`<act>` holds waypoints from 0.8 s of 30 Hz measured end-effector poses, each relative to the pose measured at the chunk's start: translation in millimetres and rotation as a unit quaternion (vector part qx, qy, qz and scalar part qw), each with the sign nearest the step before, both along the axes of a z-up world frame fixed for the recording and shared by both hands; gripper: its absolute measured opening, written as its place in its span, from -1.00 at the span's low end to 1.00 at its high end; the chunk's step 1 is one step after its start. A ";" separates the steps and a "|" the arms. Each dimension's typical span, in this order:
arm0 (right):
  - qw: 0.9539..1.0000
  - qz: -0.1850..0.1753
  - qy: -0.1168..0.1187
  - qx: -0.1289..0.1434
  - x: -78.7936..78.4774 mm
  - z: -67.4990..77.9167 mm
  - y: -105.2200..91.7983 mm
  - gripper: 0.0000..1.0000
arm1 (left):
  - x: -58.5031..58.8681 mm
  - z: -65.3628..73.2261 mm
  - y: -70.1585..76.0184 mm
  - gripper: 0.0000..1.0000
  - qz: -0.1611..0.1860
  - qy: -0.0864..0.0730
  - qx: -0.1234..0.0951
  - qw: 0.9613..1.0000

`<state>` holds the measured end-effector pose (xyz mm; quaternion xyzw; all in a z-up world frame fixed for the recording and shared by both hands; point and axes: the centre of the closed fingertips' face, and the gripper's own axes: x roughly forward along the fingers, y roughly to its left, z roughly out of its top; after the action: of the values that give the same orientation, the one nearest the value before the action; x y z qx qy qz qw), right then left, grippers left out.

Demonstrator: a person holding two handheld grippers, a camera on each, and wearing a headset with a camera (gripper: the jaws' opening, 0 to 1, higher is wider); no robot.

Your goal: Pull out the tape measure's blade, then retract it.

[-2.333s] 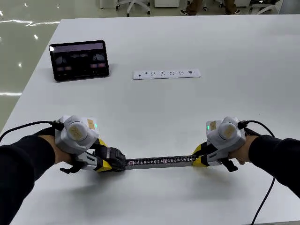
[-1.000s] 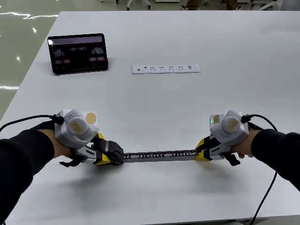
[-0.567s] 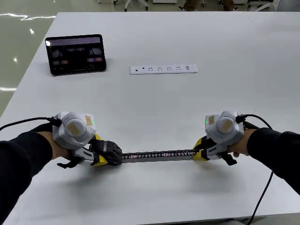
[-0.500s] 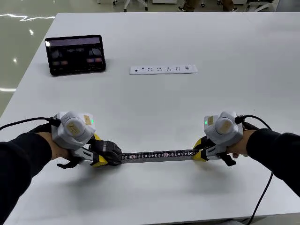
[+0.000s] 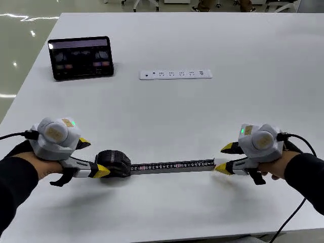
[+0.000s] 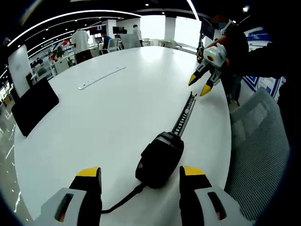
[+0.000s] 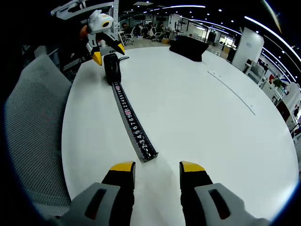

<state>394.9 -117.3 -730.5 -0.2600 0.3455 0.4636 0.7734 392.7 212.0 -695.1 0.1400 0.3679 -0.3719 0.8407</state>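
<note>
A black tape measure case [image 5: 114,162] lies on the white table [image 5: 167,111], its blade [image 5: 172,165] drawn out to the right, flat on the surface. My left gripper [image 5: 93,157] stands open just left of the case, apart from it. In the left gripper view the case [image 6: 160,159] sits just beyond the yellow fingertips [image 6: 89,172]. My right gripper [image 5: 226,158] is open just past the blade's end hook [image 5: 212,163]. In the right gripper view the blade tip [image 7: 149,155] lies ahead of my right gripper [image 7: 156,167], untouched.
A dark tablet [image 5: 81,57] stands propped at the far left. A white power strip [image 5: 175,74] lies in the middle of the table, beyond the tape. Cables trail from both grippers off the front edge. A mesh chair [image 7: 35,122] stands beside the table.
Both grippers have let go and opened. The left one backed off left from the case, the right one backed off right from the blade's end. The tape stays extended on the table.
</note>
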 end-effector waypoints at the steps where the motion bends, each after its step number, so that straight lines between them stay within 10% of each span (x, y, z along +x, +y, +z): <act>1: 1.000 -0.003 -0.003 0.002 0.1 1.0 -3.0 -0.31 | 1.0 2.1 2.7 0.34 0.006 -0.006 -0.003 1.000; 6: 1.000 -0.021 -0.005 0.018 -11.1 11.8 -10.1 -0.20 | 7.8 15.3 18.0 0.97 0.058 -0.037 -0.036 0.997; 8: 0.999 -0.028 -0.011 0.024 -14.1 16.2 -12.5 -0.12 | 4.8 22.9 19.4 1.00 0.064 -0.046 -0.062 0.995; 19: 0.996 -0.066 -0.042 0.043 -37.3 32.0 -29.4 0.39 | -18.3 29.2 46.3 1.00 0.086 -0.080 -0.055 0.992; 24: 0.994 -0.089 -0.049 0.046 -52.3 31.1 -51.7 0.47 | -40.9 30.5 53.3 1.00 0.093 -0.062 -0.094 0.989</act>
<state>342.6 -169.0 -699.3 -0.2148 0.3075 0.3951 0.8386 351.8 265.2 -664.6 0.0483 0.2894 -0.3159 0.9023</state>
